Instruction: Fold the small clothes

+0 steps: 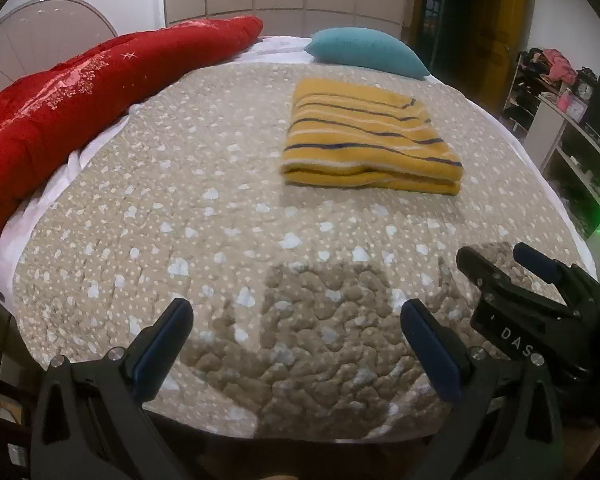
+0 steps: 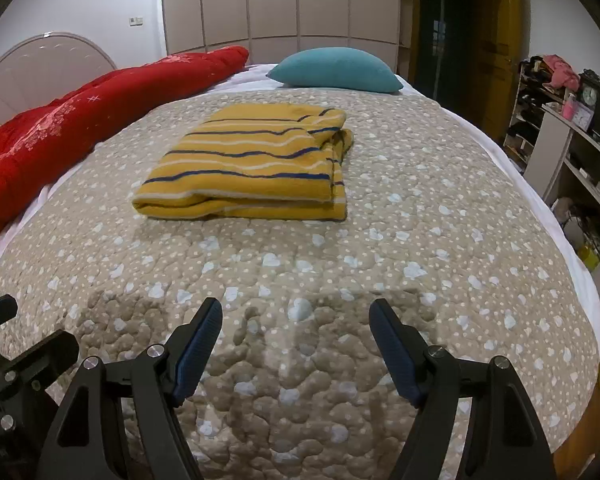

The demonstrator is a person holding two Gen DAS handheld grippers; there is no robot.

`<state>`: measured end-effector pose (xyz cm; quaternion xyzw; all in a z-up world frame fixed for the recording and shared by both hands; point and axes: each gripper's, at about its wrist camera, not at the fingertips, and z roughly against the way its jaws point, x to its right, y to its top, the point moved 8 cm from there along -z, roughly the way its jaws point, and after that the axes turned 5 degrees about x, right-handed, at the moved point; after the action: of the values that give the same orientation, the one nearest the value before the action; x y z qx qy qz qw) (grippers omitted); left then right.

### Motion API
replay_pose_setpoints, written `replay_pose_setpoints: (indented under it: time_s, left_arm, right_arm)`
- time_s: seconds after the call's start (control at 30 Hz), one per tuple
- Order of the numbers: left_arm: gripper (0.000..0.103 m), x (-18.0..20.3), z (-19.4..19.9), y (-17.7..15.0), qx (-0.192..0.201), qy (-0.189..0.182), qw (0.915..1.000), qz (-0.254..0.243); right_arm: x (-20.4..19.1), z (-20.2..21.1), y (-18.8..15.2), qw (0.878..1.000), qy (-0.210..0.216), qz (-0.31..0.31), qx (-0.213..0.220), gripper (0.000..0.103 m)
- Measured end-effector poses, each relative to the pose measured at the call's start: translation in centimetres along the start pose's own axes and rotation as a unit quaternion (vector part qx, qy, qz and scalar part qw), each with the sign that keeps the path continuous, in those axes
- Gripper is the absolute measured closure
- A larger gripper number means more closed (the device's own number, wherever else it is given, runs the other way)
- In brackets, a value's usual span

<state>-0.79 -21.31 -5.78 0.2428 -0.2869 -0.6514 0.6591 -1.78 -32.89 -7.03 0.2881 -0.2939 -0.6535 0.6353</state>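
A yellow garment with dark blue and white stripes (image 1: 370,136) lies folded into a flat rectangle on the beige quilt (image 1: 180,200); it also shows in the right wrist view (image 2: 252,164). My left gripper (image 1: 296,312) is open and empty, held over the near part of the bed, well short of the garment. My right gripper (image 2: 296,312) is open and empty too, at about the same distance from it. The right gripper also shows in the left wrist view (image 1: 500,256) at the right, jaws apart.
A red duvet (image 1: 80,92) lies bunched along the bed's left side. A teal pillow (image 1: 366,52) sits at the far end. Shelves with clutter (image 2: 560,120) stand beyond the right edge. Wardrobes (image 2: 280,4) line the back wall.
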Motion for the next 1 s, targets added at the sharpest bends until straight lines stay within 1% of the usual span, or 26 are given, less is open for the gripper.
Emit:
replay_pose_setpoints:
  time_s: [0.13, 0.4, 1.0]
  left_arm:
    - [0.0, 0.0, -0.2, -0.2, -0.006, -0.002, 1.0, 0.0]
    - [0.0, -0.2, -0.5, -0.4, -0.01, 0.006, 0.9999, 0.002]
    - [0.0, -0.3, -1.3, -1.2, -0.032, -0.002, 0.9994, 0.013]
  right_arm:
    - [-0.1, 0.0, 0.0, 1.0, -0.001, 0.001, 0.0, 0.023]
    - [-0.2, 0.2, 0.1, 1.0, -0.005, 0.009, 0.005, 0.022]
    - [-0.4, 0.3, 0.1, 1.0, -0.004, 0.014, 0.006, 0.022]
